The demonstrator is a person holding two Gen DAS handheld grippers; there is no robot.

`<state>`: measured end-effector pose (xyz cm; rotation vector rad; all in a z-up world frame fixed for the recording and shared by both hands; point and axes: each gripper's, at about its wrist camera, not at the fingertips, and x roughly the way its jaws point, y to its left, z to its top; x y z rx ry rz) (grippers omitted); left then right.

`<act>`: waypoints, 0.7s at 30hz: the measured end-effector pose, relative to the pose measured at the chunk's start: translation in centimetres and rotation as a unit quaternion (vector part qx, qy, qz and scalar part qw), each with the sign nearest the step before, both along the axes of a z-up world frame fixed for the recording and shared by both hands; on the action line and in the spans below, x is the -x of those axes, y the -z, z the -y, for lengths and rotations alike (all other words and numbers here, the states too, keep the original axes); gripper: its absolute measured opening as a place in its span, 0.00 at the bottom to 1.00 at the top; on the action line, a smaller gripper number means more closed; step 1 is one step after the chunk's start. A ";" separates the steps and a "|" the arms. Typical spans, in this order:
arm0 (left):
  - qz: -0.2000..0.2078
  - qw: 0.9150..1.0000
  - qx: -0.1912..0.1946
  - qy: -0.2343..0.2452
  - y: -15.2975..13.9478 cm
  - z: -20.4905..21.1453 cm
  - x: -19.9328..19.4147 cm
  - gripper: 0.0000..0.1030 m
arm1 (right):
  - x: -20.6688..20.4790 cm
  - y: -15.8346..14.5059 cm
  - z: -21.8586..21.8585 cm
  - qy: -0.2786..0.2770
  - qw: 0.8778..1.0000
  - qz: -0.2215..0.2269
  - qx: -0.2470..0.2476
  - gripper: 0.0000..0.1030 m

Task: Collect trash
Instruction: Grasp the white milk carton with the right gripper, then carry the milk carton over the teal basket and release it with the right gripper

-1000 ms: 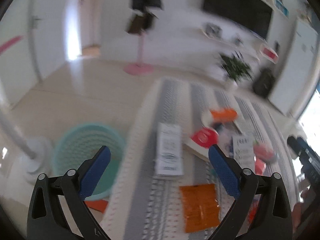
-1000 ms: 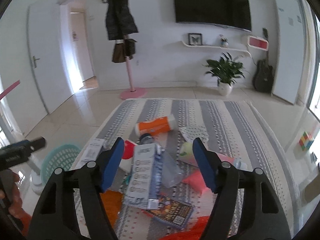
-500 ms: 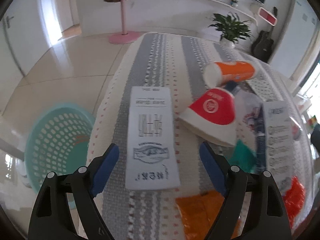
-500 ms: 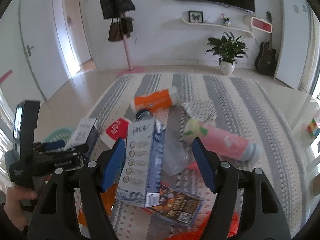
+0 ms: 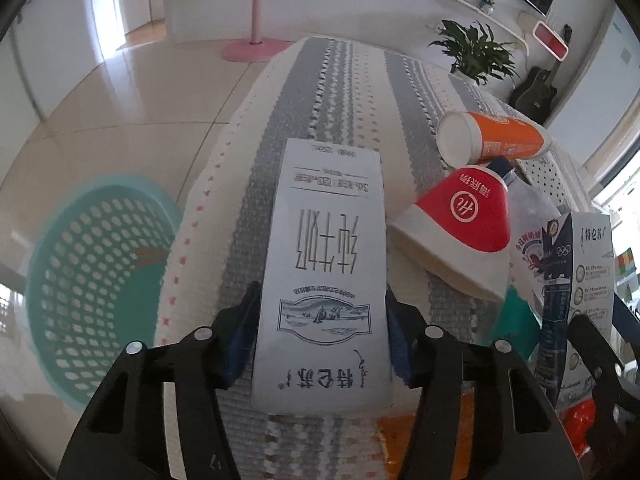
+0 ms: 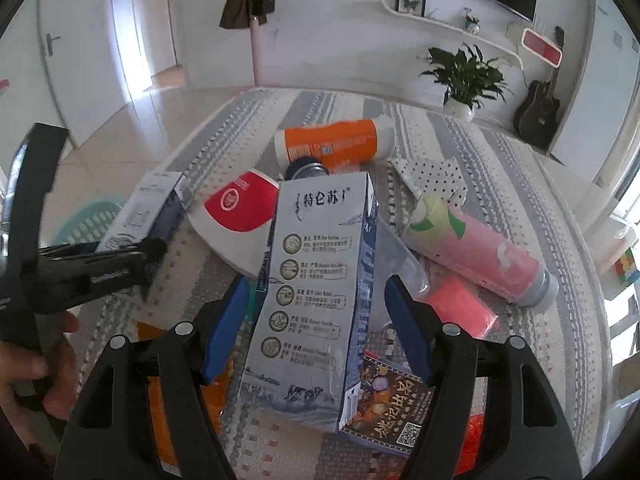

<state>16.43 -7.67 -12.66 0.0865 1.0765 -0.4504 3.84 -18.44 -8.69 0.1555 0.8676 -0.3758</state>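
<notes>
So in the last second our left tongs [image 5: 320, 340] went from hovering wide over the rug to sitting right around the white milk carton [image 5: 326, 264], and now the blue pads are pressed against both its long sides, so we'd call that pinching the carton. It looks like it's lying flat on the striped rug [image 5: 348, 92], near its left edge, though we can't tell if it's lifted a bit. The teal basket [image 5: 92, 276] is on the floor just left of the rug, so we reckon the next move is a short lift and swing left to drop it in. Our right tongs [image 6: 316, 316] barely moved; they're spread wide on either side of the blue-and-white milk carton [image 6: 316, 276] in the middle of the pile, with gaps on both sides, so nothing grabbed there yet. Plenty left on the rug: the orange tube [image 6: 332, 144] at the far side, the red-and-white cup [image 6: 240, 216], the pink bottle [image 6: 476, 256] to the right, and a dark snack packet [image 6: 384, 408] near us. The basket seems to have just one orange scrap in it, so we're early on.
</notes>
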 end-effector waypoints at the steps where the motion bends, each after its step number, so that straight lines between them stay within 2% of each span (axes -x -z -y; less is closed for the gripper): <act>1: 0.000 1.000 0.006 -0.002 -0.1 -0.3 -0.1 0.52 | -0.3 0.2 0.2 0.006 1.000 -0.008 -0.001 0.64; 4: 0.010 1.000 0.014 -0.009 -0.7 -1.1 0.0 0.51 | -1.2 0.6 0.5 0.014 1.000 -0.019 -0.009 0.65; 10: 0.051 0.998 0.036 -0.029 -3.4 -4.7 0.1 0.51 | -2.8 1.0 -0.4 0.033 0.998 -0.046 0.034 0.64; 11: 0.057 0.997 0.041 -0.035 -3.9 -5.7 0.1 0.51 | -3.0 1.1 -0.6 0.034 0.997 -0.048 0.041 0.60; 13: 0.065 0.996 0.046 -0.046 -4.5 -7.3 0.0 0.51 | -3.2 1.1 -1.0 0.034 0.997 -0.052 0.051 0.58; 14: 0.072 0.995 0.048 -0.057 -5.0 -8.6 -0.1 0.51 | -3.3 0.9 -1.2 0.033 0.997 -0.048 0.056 0.50; 15: 0.075 0.994 0.050 -0.063 -5.3 -9.4 -0.1 0.51 | -3.2 0.5 -1.6 0.029 0.997 -0.040 0.058 0.36; 16: 0.080 0.993 0.052 -0.070 -5.7 -10.3 -0.2 0.51 | -3.2 0.0 -2.0 0.024 0.997 -0.034 0.061 0.33; 21: 0.111 0.985 0.068 -0.114 -7.9 -15.7 -0.5 0.51 | -4.0 -3.4 -5.3 -0.011 0.998 0.006 0.061 0.32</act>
